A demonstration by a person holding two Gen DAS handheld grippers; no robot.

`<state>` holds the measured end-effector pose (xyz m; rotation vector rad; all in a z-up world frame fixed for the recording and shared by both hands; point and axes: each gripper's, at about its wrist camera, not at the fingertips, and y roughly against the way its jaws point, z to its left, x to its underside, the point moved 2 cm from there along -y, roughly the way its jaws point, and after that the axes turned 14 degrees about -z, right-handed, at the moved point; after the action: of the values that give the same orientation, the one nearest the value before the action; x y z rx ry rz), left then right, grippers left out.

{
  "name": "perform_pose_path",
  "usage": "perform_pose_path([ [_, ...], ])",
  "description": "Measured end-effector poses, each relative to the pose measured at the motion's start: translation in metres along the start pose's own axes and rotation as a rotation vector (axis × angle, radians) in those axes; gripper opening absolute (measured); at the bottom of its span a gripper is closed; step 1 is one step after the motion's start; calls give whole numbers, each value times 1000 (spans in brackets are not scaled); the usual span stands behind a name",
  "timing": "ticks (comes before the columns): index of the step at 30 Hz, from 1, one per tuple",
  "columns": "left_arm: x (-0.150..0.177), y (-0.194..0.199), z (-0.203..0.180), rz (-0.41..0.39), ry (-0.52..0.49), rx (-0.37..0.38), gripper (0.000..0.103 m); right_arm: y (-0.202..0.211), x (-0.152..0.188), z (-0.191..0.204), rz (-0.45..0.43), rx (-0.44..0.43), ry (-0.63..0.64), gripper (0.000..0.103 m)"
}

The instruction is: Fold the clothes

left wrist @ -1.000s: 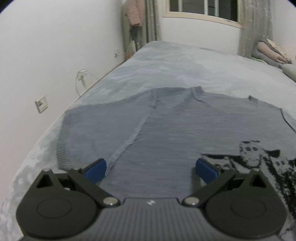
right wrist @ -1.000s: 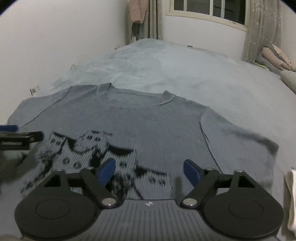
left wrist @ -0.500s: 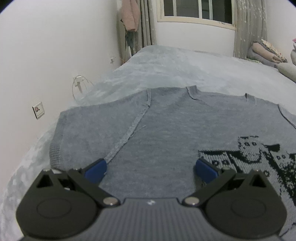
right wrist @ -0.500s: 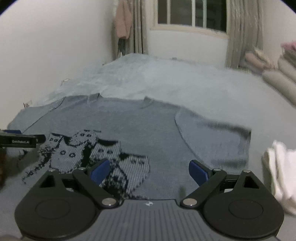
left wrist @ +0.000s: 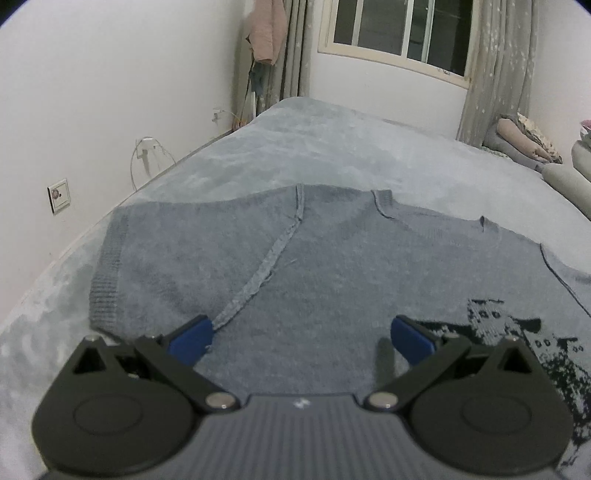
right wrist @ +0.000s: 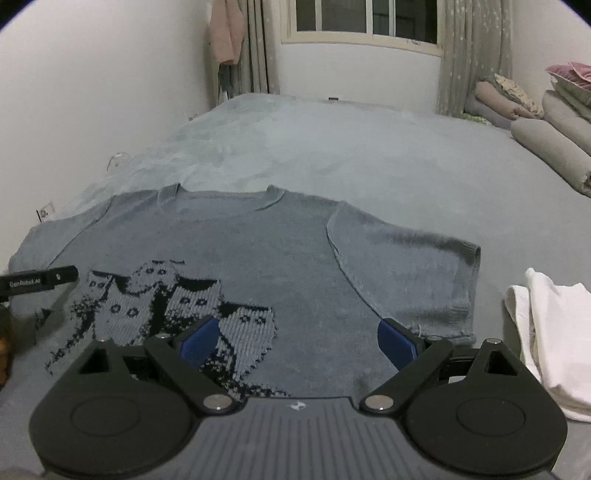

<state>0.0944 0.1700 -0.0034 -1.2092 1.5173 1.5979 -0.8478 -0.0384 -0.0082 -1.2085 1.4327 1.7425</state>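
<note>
A grey knit sweater (left wrist: 332,266) with a black-and-pale cat pattern (right wrist: 155,306) lies flat, front up, on the grey bed cover (right wrist: 369,155). My left gripper (left wrist: 301,338) hovers open over its lower left part, beside the seam of the left sleeve (left wrist: 166,258), with only flat knit between the blue pads. My right gripper (right wrist: 297,338) hangs open and wide over the lower right part, its right pad close to the hem of the right sleeve (right wrist: 406,273). In the right wrist view the left gripper's finger (right wrist: 37,284) shows at the left edge.
A folded white cloth (right wrist: 550,332) lies on the bed right of the sweater. Rolled bedding and pillows (right wrist: 546,147) line the far right. A white wall with a socket (left wrist: 58,195) runs along the bed's left edge. A window (right wrist: 365,18) is at the back.
My right gripper shifted to the right, bringing the white cloth into view, and its jaws spread a little wider. The left gripper tilted slightly but stayed over the same spot.
</note>
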Motion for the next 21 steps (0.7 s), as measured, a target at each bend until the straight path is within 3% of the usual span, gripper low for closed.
perform_pose_path([
  [8, -3, 7, -17, -3, -101, -75, 103, -24, 17, -11, -36, 11, 25, 95],
  [13, -4, 4, -13, 26, -190, -137, 103, -48, 35, -30, 43, 17, 17, 101],
  [21, -12, 2, 45, 64, -4, -192, 103, -59, 29, -98, 77, 73, -36, 103],
])
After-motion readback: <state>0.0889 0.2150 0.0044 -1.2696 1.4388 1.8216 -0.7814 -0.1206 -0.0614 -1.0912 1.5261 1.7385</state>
